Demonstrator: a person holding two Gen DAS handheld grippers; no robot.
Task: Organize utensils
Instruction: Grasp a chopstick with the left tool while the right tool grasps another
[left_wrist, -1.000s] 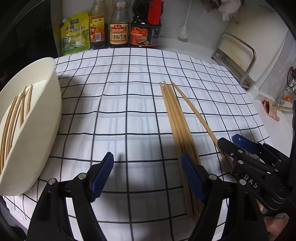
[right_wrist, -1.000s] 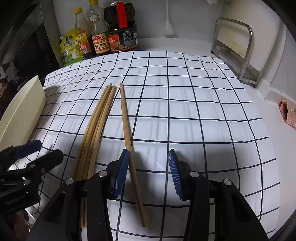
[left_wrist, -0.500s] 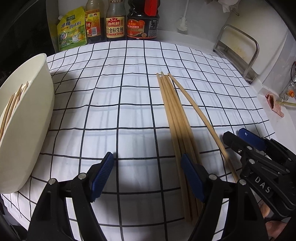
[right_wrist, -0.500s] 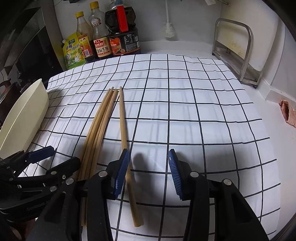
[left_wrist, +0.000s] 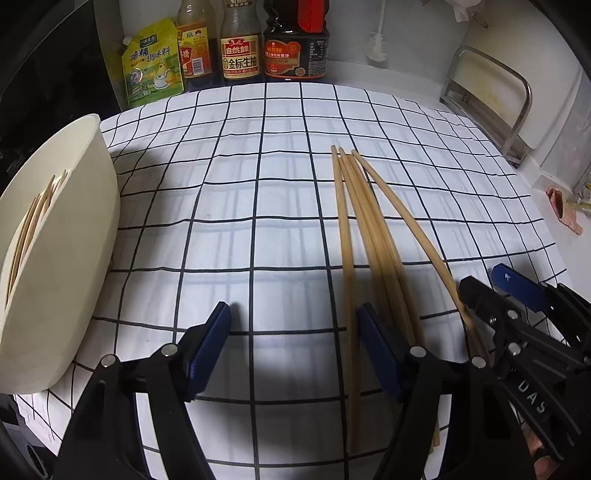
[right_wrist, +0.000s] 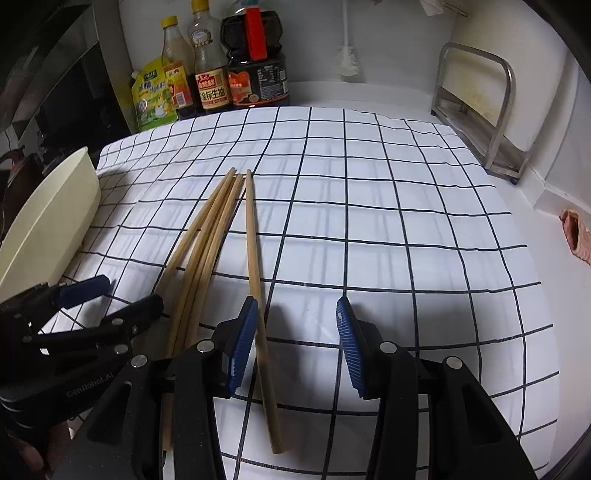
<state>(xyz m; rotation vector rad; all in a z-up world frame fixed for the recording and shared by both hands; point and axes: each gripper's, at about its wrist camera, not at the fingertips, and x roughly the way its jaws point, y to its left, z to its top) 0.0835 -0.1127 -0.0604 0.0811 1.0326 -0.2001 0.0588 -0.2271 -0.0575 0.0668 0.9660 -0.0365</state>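
Just chopstick (right_wrist: 258, 295) between right tongs (right_wrist: 295, 347)

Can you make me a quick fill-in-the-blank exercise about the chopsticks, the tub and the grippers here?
1. The loose chopsticks lie on a ____ cloth.
2. The cream tub already holds some ____.
3. One chopstick lies apart from the bundle, between the open pads of the ____ gripper.
4. The left gripper holds ____.

Missing words: checked; chopsticks; right; nothing
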